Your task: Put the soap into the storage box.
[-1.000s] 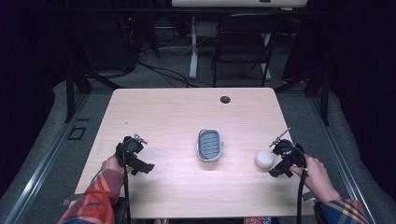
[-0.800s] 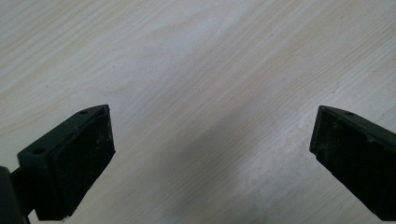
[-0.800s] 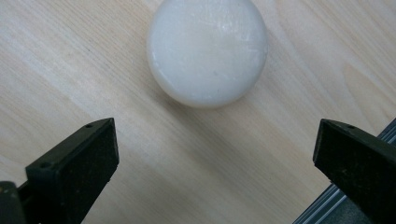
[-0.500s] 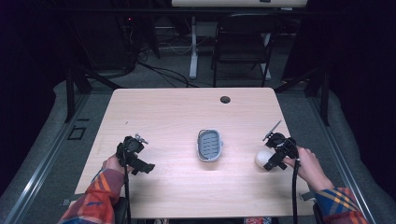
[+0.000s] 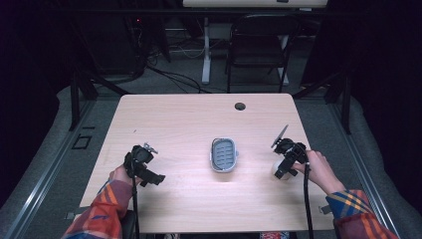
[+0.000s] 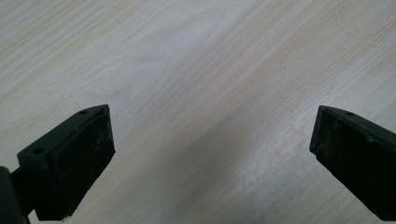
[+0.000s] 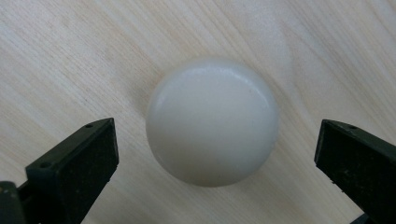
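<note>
My right gripper (image 7: 215, 163) hung spread wide, the round white soap (image 7: 212, 121) centred between my fingers, untouched; my left gripper (image 6: 210, 158) gaped empty, well apart.

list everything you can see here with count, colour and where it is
soap bar: 1, white, round, on the table at the right, between the open right jaws
soap dish: 1, grey, table centre
table: 1, light wood, cable hole near the far edge
chair: 1, black, beyond the table
left gripper: 1, black, open over bare wood
right gripper: 1, black, open around the soap bar
sleeves: 2, plaid, bottom edge
</note>
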Available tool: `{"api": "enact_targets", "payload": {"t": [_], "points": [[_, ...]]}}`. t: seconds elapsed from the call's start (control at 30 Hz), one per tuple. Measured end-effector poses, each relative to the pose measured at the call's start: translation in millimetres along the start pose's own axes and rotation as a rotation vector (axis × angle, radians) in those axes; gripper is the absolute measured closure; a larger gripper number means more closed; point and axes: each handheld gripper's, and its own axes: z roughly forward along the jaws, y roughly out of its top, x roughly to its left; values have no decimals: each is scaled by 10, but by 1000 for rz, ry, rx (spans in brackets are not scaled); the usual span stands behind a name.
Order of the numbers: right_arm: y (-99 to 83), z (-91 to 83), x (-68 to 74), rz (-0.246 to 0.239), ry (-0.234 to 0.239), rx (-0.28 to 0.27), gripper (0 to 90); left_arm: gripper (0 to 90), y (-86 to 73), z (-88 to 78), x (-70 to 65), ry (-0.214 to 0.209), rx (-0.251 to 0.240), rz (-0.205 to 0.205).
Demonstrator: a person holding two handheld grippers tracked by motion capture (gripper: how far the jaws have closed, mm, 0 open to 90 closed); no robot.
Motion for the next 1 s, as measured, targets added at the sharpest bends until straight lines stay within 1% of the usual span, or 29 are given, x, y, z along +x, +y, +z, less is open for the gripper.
{"api": "enact_targets", "payload": {"t": [0.03, 0.07, 0.1, 0.17, 0.23, 0.27, 0.33, 0.37, 0.4, 0.43, 0.47, 0.53, 0.57, 0.73, 0.77, 0.87, 0.9, 0.93, 1.0], "points": [[24, 6, 3, -9, -9, 8, 0, 0, 1, 1, 0, 1, 1, -1], [31, 17, 8, -10, -6, 2, 0, 0, 3, -1, 0, 0, 4, 0], [25, 47, 26, 15, 0, -30, 0, 0, 4, -1, -1, 0, 4, 0], [57, 37, 11, -13, -5, 10, 0, 0, 5, -2, -3, 0, 5, 1], [64, 55, 13, -5, -5, 6, 0, 0, 5, -2, -4, 0, 5, 1], [82, 59, 3, -26, -8, 29, 0, 0, 4, -2, -4, -1, 5, 1], [97, 71, 2, -23, -2, 37, 0, 0, 4, -2, -2, -2, 4, 1], [112, 81, -2, -29, -7, 45, 32, 0, 4, 0, -1, -2, 3, 0], [112, 81, -2, -29, -7, 45, 32, 0, 4, 0, -1, -2, 3, 0], [114, 113, 6, -6, 12, 28, 88, 0, 5, 0, -5, -3, 4, 0], [128, 101, -5, -20, 13, 50, 102, 0, 6, -1, -7, -3, 4, 1], [135, 105, -6, -24, 15, 60, 109, 0, 6, -2, -7, -3, 3, 2], [150, 109, -10, -33, 11, 70, 129, 0, 7, -1, -7, -3, 4, 2], [175, 138, 2, -31, 8, 82, 139, 0, 8, 3, -4, -5, 5, 3], [188, 149, 2, -38, 2, 94, 143, 0, 9, 3, -4, -5, 7, 4], [200, 160, 3, -42, 1, 106, 149, 0, 10, 5, -4, -5, 9, 5], [208, 170, 1, -42, 0, 119, 163, 0, 10, 7, -5, -6, 8, 5], [208, 170, 1, -42, 0, 119, 163, 0, 10, 7, -5, -6, 8, 5], [206, 185, 2, -35, 2, 116, 192, 0, 11, 7, -4, -6, 10, 6]]}}
